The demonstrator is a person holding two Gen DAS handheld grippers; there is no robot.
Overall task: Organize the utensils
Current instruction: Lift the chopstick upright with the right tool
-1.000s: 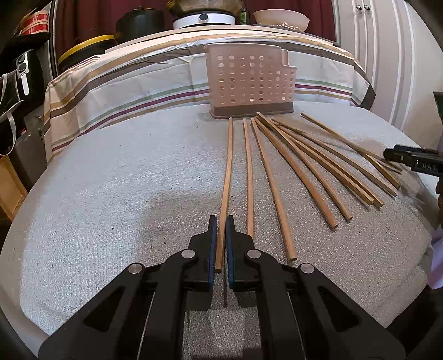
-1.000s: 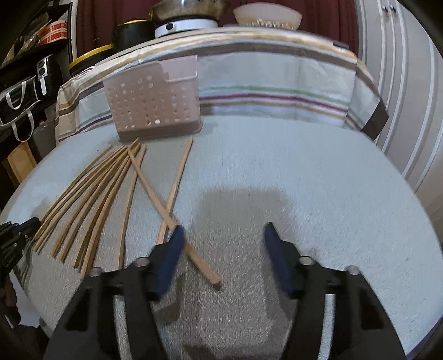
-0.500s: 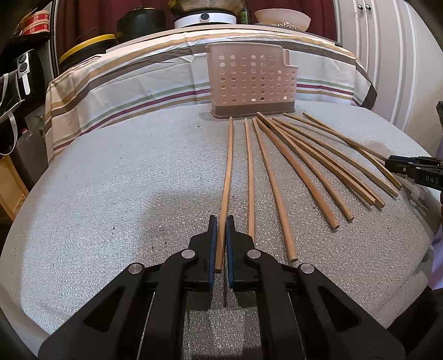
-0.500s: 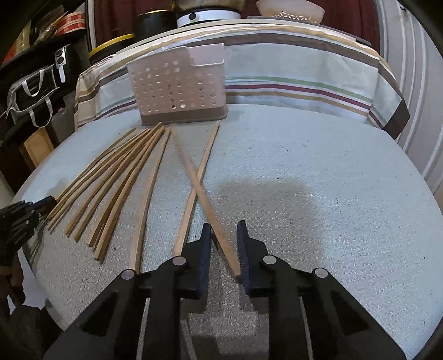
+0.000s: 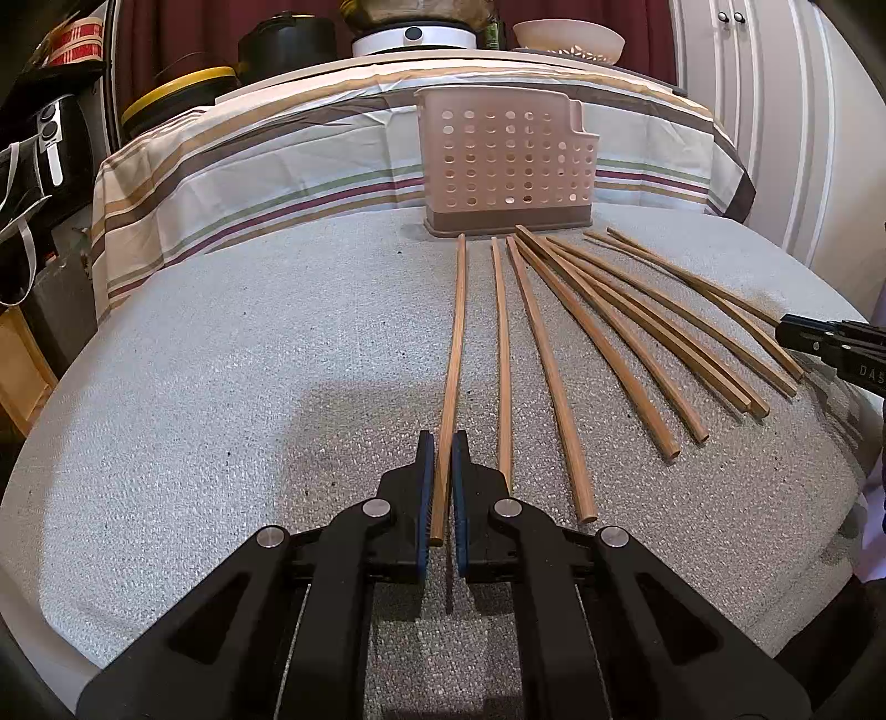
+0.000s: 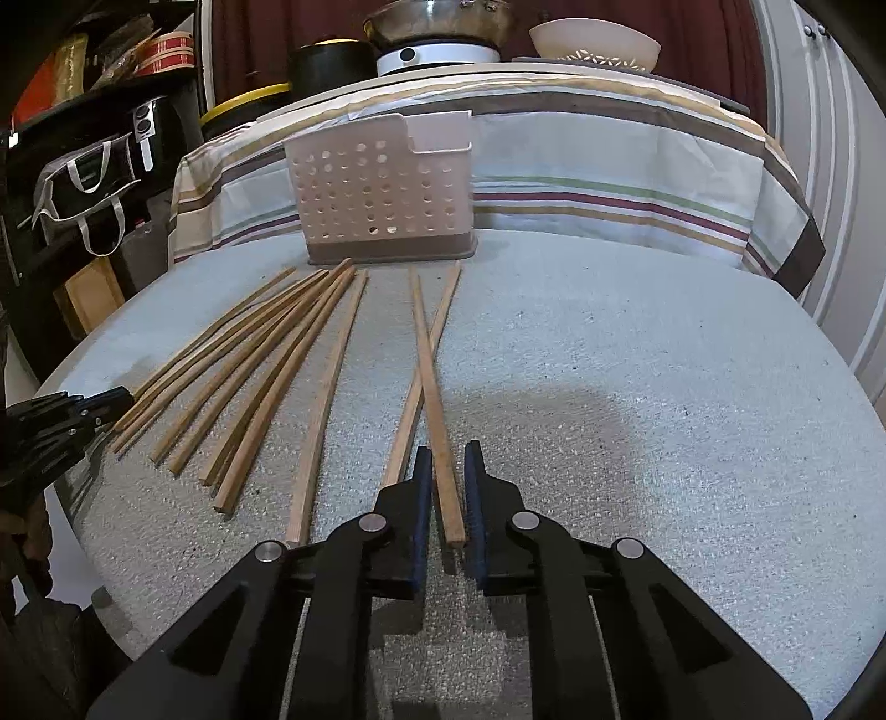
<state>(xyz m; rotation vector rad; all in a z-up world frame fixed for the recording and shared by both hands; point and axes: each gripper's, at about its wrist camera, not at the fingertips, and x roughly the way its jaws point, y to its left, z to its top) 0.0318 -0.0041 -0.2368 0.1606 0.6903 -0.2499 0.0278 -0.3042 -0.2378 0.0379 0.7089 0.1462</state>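
Clamping one chopstick (image 5: 449, 376) in your left gripper (image 5: 441, 493) and closing your right gripper (image 6: 444, 498) around another (image 6: 434, 399), you had every chopstick lying on the table before the empty perforated caddy (image 5: 506, 160).

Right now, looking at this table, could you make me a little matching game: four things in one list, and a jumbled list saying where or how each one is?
Things:
1. left gripper
2. pink basket
3. cream bowl
4. striped cloth

Places or states:
A. draped over the raised surface behind the grey mat
B. shut on the near end of one chopstick
C. standing upright on the mat, at the far ends of the chopsticks
D. up on the cloth-covered surface, at the back right

Pairs: 1-B, 2-C, 3-D, 4-A
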